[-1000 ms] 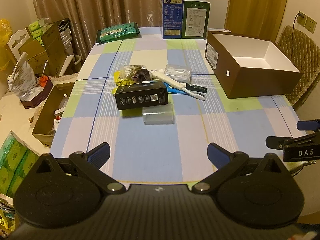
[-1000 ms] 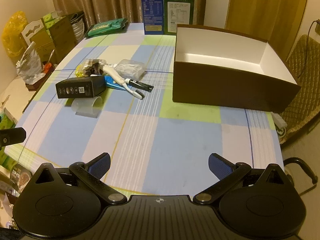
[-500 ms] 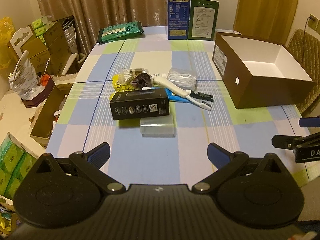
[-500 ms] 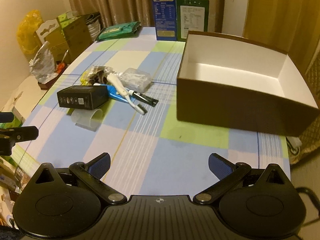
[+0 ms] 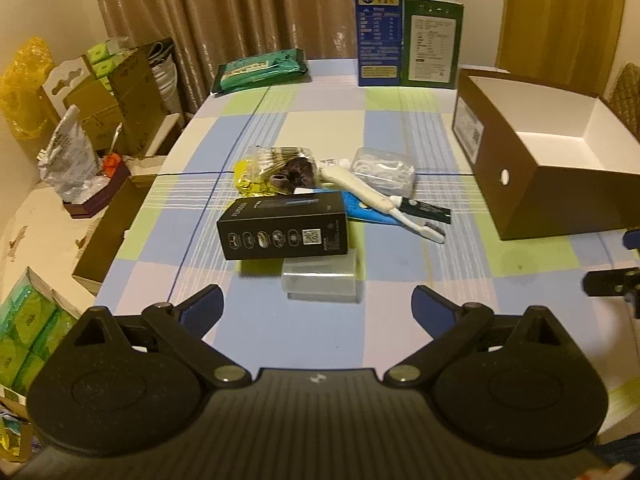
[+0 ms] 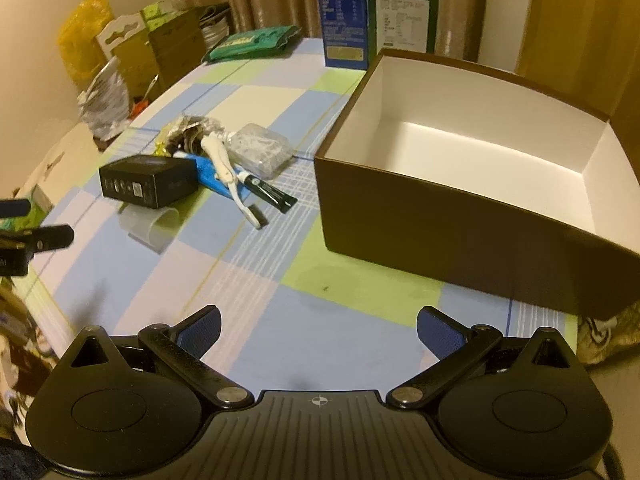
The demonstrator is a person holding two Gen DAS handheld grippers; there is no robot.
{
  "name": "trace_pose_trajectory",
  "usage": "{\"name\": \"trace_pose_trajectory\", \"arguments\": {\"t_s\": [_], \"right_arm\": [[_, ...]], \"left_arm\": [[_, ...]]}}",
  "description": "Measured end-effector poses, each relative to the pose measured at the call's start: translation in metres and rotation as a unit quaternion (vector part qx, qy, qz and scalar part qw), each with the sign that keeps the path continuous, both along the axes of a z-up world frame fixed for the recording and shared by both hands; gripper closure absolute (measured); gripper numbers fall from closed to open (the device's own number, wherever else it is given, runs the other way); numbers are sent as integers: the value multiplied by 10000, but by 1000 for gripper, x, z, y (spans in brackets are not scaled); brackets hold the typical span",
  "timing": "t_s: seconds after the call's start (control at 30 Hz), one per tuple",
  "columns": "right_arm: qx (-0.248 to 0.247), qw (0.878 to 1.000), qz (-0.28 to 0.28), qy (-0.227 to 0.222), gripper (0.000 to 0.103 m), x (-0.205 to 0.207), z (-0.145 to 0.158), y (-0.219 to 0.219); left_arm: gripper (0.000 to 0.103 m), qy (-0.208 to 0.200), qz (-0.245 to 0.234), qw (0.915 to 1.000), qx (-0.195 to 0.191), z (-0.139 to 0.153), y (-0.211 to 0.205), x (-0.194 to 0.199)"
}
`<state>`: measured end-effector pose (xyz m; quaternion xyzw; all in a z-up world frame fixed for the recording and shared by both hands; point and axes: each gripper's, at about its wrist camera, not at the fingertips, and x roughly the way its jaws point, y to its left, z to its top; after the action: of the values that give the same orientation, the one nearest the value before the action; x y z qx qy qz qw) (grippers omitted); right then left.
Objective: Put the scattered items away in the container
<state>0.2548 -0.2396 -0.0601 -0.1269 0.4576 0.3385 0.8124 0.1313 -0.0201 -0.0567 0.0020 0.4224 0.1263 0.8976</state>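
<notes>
Brown curtains (image 5: 224, 12) hang behind the checked table (image 5: 304, 128).

Not much is actually legible here. The tall blue carton (image 5: 378, 24) at the far end of the table has Chinese print in white and yellow panels, too blurry to make out. The black box (image 5: 285, 229) carries a QR code and a row of round icons (side lettering unreadable). The green carton (image 5: 432, 50) has a white printed panel, also too small.

Dim warm indoor light; fisheye-bent edges, blurred lower-left corner.
</notes>
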Motion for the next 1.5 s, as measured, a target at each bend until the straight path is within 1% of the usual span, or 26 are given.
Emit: {"name": "trace_pose_trajectory", "arguments": {"t_s": [0.17, 0.27, 0.33, 0.43, 0.57, 0.6, 0.7, 0.8, 0.87, 0.93, 1.0, 1.07, 1.1, 1.17, 1.2, 1.27, 1.3, 1.37, 1.4, 1.43, 1.47, 1.5], "right_arm": [[-62, 9999, 70, 88, 2, 10, -12, 0], [-68, 9998, 62, 176, 2, 12, -19, 5], [-84, 9997, -23, 226, 2, 12, -24, 10], [-80, 9991, -299, 292, 2, 12, -30, 19], [-104, 9957, -833, 400, 2, 7, -37, 30], [-84, 9945, -947, 448, 2, 6, -38, 32], [-95, 9897, -1316, 553, 2, -1, -44, 39], [-89, 9836, -1685, 636, 2, -10, -47, 43], [-79, 9782, -1951, 702, 2, -17, -49, 43], [-84, 9728, -2185, 758, 2, -23, -51, 41], [-93, 9667, -2428, 807, 2, -29, -52, 38], [-100, 9599, -2676, 834, 2, -35, -53, 34], [-97, 9569, -2779, 835, 2, -38, -52, 32], [-95, 9508, -2986, 823, 2, -44, -51, 27], [-93, 9481, -3072, 814, 2, -46, -51, 25], [-101, 9437, -3208, 805, 2, -51, -50, 23], [-106, 9415, -3271, 806, 2, -54, -50, 22], [-111, 9378, -3372, 818, 2, -58, -50, 21], [-112, 9362, -3414, 827, 2, -60, -50, 21], [-108, 9352, -3442, 830, 2, -61, -50, 20], [-109, 9338, -3476, 836, 2, -63, -50, 20], [-108, 9329, -3500, 839, 2, -64, -51, 20]], "left_arm": [[7, 58, 117, 9997, 187, -11, 5, 3], [8, 121, 39, 9993, 345, -17, 11, 4], [8, 161, -95, 9987, 473, -23, 16, 5], [9, 231, -392, 9964, 712, -31, 28, 9], [11, 268, -904, 9917, 871, -42, 49, 16], [11, 295, -1055, 9896, 934, -45, 54, 19], [13, 369, -1602, 9787, 1229, -55, 68, 27], [15, 385, -2168, 9621, 1612, -67, 78, 33], [15, 323, -2595, 9447, 1977, -76, 80, 35], [17, 285, -2957, 9277, 2262, -85, 83, 38], [24, 259, -3288, 9111, 2472, -95, 86, 43], [27, 227, -3517, 8982, 2629, -102, 89, 48], [27, 190, -3658, 8898, 2721, -105, 90, 50], [27, 83, -3920, 8711, 2956, -111, 90, 52], [27, 55, -4049, 8606, 3090, -114, 89, 53], [27, -15, -4328, 8368, 3353, -121, 87, 54], [28, -60, -4446, 8272, 3435, -123, 86, 54], [30, -167, -4722, 8045, 3600, -130, 82, 54], [32, -211, -4821, 7948, 3680, -133, 80, 54], [36, -240, -4908, 7857, 3757, -136, 79, 55], [40, -257, -4983, 7790, 3798, -139, 78, 56], [49, -263, -5023, 7762, 3801, -141, 78, 58]]}}
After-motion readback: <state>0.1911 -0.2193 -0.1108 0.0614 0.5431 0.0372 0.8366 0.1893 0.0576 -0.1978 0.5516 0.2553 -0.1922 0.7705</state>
